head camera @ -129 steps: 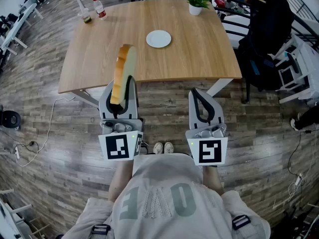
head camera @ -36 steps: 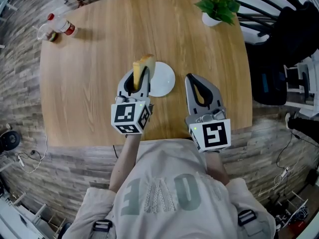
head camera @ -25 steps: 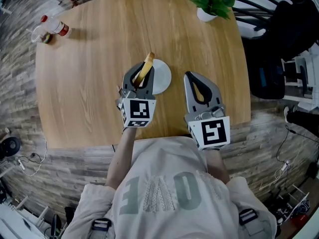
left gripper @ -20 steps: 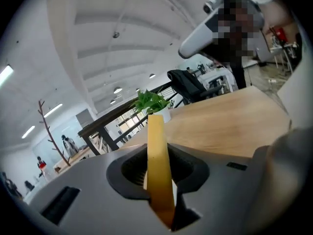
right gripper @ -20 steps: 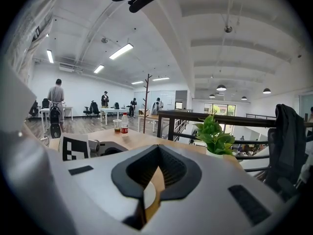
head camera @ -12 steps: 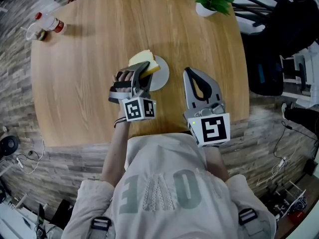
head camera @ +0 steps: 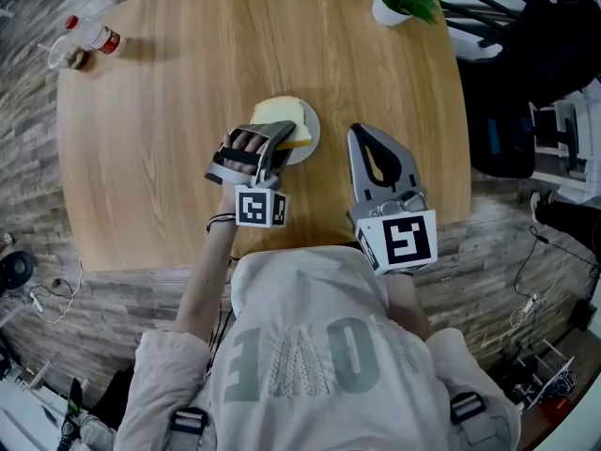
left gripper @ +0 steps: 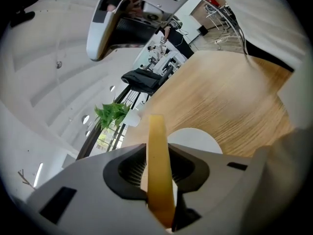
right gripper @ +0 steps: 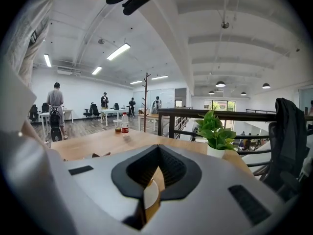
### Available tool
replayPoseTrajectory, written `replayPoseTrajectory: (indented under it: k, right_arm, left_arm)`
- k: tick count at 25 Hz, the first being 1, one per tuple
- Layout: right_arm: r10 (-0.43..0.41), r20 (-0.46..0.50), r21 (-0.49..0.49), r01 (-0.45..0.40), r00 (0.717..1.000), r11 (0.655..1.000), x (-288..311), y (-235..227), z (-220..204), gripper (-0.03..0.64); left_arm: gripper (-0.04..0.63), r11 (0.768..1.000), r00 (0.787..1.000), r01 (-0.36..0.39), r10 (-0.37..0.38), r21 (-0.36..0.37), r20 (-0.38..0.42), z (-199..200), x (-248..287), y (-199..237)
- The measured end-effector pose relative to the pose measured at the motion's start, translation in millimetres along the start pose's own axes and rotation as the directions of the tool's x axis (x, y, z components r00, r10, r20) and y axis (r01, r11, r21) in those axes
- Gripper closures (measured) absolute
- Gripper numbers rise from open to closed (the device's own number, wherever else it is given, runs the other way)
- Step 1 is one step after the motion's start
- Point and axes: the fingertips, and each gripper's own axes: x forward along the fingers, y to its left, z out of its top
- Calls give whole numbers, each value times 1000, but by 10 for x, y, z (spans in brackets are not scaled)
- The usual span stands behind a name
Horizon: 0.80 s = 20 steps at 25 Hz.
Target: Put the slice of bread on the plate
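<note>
The left gripper is clamping the slice of bread flat over the plate, toward the table's near edge. The slice seems to be overhanging the plate's left rim, so letting go there risks it tipping off. The right gripper is idling, jaws together.

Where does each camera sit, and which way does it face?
Head view: on the person's head, looking steeply down at the table; torso, left gripper and right gripper show.
Left gripper view: on that gripper, facing the plate; its jaws grip the bread slice.
Right gripper view: on that gripper, facing the plant; jaws shut.
Gripper views share plate and plant.
</note>
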Motion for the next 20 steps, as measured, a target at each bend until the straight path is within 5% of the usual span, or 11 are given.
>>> replayPoseTrajectory:
  k: [5,10,14,17,20]
  right_arm:
    - [-10,-7,18,10,1000,1000,-19,-46,-35,598]
    - [-14,-2,34,14,1000,999,-12,-55,-22,598]
    - [-4,-2,37,4,1000,999,-8,-42,-28,598]
    - [5,-11,42,-4,1000,999,-15,-17,-52,598]
    - [8,-17,48,-7,1000,999,-20,-4,-75,598]
  left_arm:
    - [428,972,984,175,-175,-156,13,7,63,-243]
    - [245,884,949,306,-311,-352,45,-36,42,-369]
    - [132,824,911,402,-403,-400,85,14,13,-456]
    - [97,773,902,424,-407,-471,144,90,-33,-400]
    - [91,734,919,391,-345,-555,190,141,-76,-214]
